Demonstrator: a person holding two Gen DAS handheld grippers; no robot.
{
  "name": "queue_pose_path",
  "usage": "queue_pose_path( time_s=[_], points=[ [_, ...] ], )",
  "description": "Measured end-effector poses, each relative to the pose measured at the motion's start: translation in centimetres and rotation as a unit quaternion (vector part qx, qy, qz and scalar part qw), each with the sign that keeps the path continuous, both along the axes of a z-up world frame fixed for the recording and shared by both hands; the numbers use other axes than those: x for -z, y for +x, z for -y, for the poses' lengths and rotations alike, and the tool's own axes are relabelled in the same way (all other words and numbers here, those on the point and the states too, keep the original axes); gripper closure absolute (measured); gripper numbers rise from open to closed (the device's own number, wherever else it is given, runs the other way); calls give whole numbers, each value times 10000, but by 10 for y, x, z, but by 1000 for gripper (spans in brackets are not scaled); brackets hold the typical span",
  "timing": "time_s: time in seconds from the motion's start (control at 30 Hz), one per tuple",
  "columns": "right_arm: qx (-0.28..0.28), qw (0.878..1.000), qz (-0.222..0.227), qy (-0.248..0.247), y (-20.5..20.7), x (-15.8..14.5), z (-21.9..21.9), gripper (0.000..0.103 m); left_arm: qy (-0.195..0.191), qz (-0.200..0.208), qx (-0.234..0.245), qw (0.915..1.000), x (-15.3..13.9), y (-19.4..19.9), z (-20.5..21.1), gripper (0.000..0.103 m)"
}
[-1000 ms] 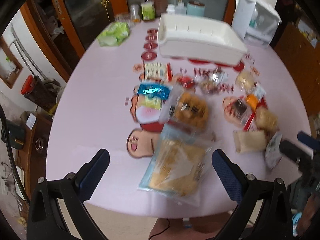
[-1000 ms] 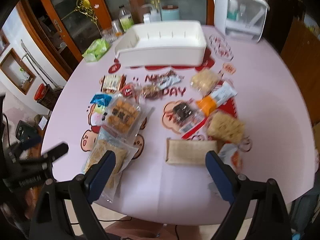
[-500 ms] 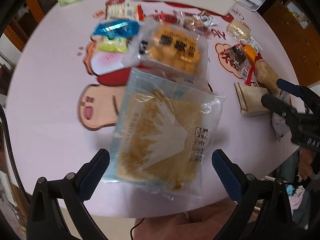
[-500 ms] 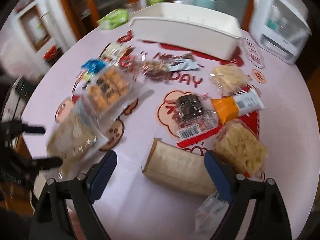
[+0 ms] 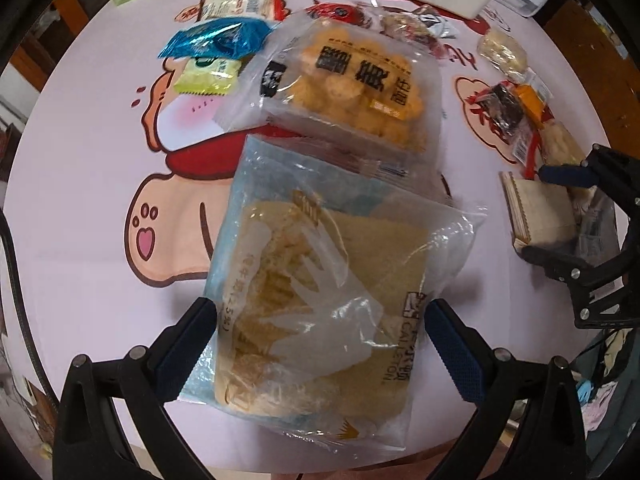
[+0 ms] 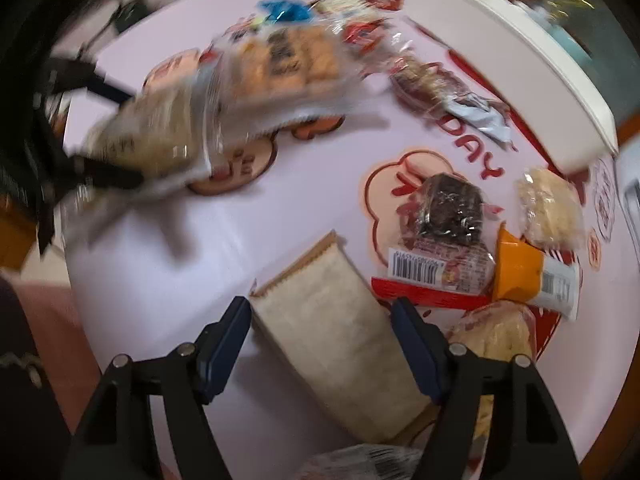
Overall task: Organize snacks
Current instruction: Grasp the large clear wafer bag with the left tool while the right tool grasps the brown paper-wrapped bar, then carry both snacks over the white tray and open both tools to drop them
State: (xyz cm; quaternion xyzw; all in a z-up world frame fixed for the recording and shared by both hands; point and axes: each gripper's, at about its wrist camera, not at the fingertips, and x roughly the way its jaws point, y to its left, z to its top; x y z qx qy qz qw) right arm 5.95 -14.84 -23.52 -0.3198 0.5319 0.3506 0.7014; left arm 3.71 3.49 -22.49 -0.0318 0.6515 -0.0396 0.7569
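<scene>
Snack packs lie scattered on a pink round table. My left gripper points down with its jaws wide, straddling a large clear bag of tan crackers; the pads sit at the bag's edges without visibly squeezing it. My right gripper is closing over a flat beige packet, which lies between the fingers, the pads close beside its sides. In the left wrist view the right gripper appears at the right, over that beige packet. A white tray stands at the far side.
A clear bag of orange biscuits overlaps the cracker bag's far end. A blue wrapper and a green one lie farther left. A dark cake pack, an orange-and-white packet and pale puffed snacks crowd beside the beige packet.
Both grippers have come down close to the table. The left now straddles the cracker bag. The right has rolled, and its jaws have narrowed around the beige packet.
</scene>
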Motion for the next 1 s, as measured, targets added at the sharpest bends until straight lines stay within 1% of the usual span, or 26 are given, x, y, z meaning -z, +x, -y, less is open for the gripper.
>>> queue_pose_path(
  time_s=[0.1,0.23,0.37,0.4,0.43,0.53,0.63,0.7,0.73,0.8,0.9,1.0],
  points=[
    [-279,9994,-165,-80,2,4,3,30,-49,-79,-36,9999,1,-2,-4,0],
    [-539,9978,-386,-97,6,7,8,30,-1,-148,72,9999,7,0,-3,0],
    [-700,9966,-397,-146,6,7,10,30,143,-219,37,9997,15,8,7,0],
    [-703,9966,-404,-156,7,7,11,32,178,-245,25,9995,15,9,8,0],
    [-717,9965,-396,-140,6,6,11,36,213,-256,1,9994,18,12,10,0],
    [-647,9969,-410,-162,8,6,7,37,272,-269,-52,9993,23,16,14,0],
    [-517,9976,-459,-39,5,5,3,38,295,-232,-96,9992,26,17,17,0],
    [-461,9980,-421,104,3,1,5,38,310,-165,-139,9993,27,17,20,2],
    [-423,9981,-402,188,1,-1,7,38,310,-109,-167,9993,26,14,20,7],
    [-331,9983,-307,356,2,-10,7,38,283,-19,-317,9991,23,9,21,10],
    [-179,9977,-176,635,3,-20,12,39,283,73,-593,9978,23,3,22,12],
    [72,9960,-62,893,8,-32,15,41,223,109,-731,9970,18,-6,24,13]
  ],
)
